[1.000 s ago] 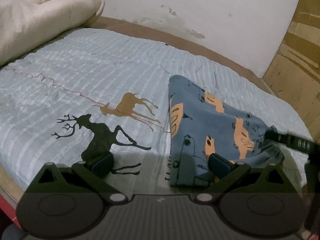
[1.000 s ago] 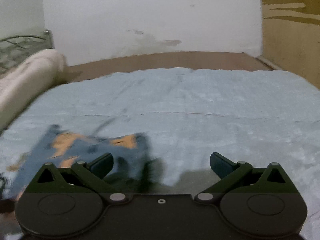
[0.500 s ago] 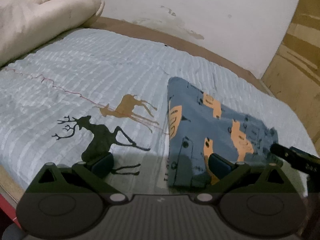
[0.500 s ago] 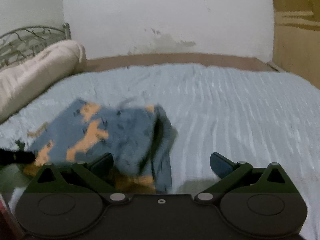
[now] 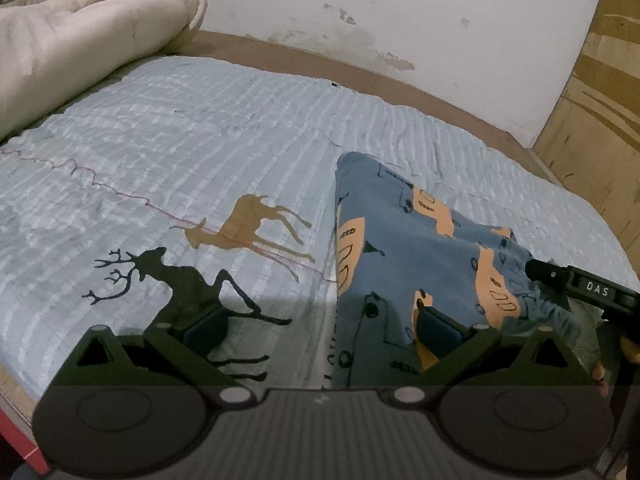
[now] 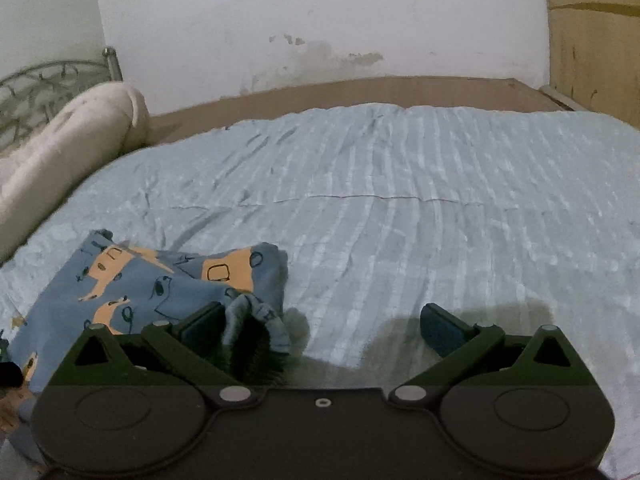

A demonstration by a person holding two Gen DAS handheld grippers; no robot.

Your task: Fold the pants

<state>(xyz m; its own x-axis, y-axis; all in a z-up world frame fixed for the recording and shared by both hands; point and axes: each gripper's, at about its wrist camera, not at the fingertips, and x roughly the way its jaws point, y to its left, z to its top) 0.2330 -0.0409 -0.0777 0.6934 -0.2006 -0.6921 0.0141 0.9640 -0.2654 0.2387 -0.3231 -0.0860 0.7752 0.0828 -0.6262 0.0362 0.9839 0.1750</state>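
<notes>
The pants [image 5: 420,252], blue with orange car prints, lie folded in a compact stack on the light blue bedsheet [image 5: 200,152]. My left gripper [image 5: 320,324] is open just above the sheet; its right finger sits over the stack's near edge. The right gripper [image 5: 580,288] shows at that view's right edge, touching the stack's right side. In the right wrist view the pants [image 6: 152,280] lie at lower left, and my right gripper [image 6: 322,324] stands open. A bunched fold of cloth [image 6: 256,316] rises beside its left finger, not pinched.
A rolled cream blanket [image 5: 80,40] lies along the bed's left side, also visible as the blanket [image 6: 72,148]. Deer prints [image 5: 180,280] mark the sheet. A wooden panel [image 5: 600,120] stands at right, a metal headboard [image 6: 40,88] at left. The bedsheet [image 6: 440,200] stretches wide to the right.
The right gripper let the lifted right side of the pants drop flat, drew back, and now rests open at the stack's right edge. The left gripper has barely moved.
</notes>
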